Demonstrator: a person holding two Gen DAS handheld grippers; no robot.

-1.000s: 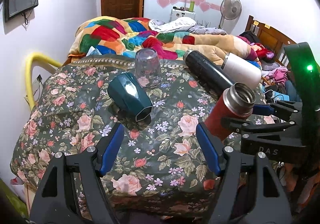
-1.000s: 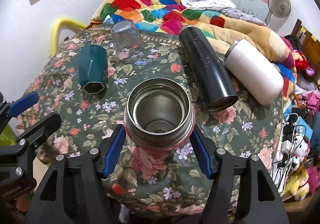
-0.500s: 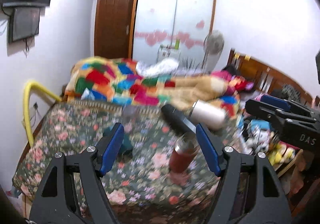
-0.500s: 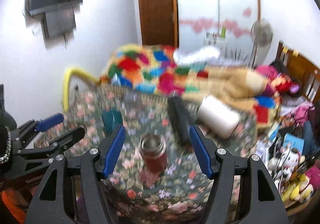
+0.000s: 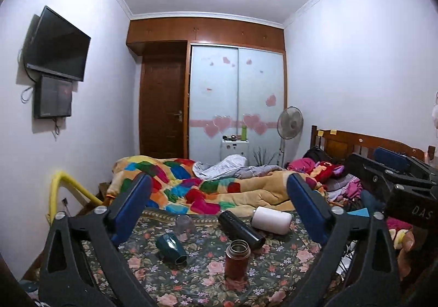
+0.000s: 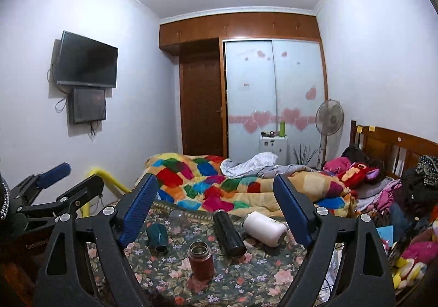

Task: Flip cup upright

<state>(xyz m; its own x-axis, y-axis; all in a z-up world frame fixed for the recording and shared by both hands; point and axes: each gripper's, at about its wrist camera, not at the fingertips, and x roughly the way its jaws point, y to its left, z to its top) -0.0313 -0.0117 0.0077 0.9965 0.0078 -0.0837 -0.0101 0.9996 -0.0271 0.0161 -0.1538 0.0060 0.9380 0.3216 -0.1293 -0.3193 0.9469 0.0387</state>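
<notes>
A red flask [image 5: 237, 260] stands upright with its steel mouth open on the floral tablecloth [image 5: 276, 277]; it also shows in the right wrist view [image 6: 201, 261]. A teal cup [image 5: 171, 248] [image 6: 157, 235] lies on its side. A black flask [image 5: 241, 229] [image 6: 228, 233] and a white flask [image 5: 271, 220] [image 6: 264, 228] lie on their sides. A clear glass [image 5: 185, 227] [image 6: 178, 217] stands mouth down. My left gripper [image 5: 219, 208] and right gripper [image 6: 215, 211] are open, empty, raised and well back from the table.
A bed with a patchwork quilt [image 5: 191, 186] lies behind the table. A yellow pipe [image 5: 68, 186] is at the left. A headboard [image 5: 356, 145], clothes and toys [image 6: 410, 252] crowd the right. A fan [image 5: 290, 126] stands at the back.
My right gripper let go of the red flask, which now stands upright on the table. Both grippers pulled back and up, away from the table.
</notes>
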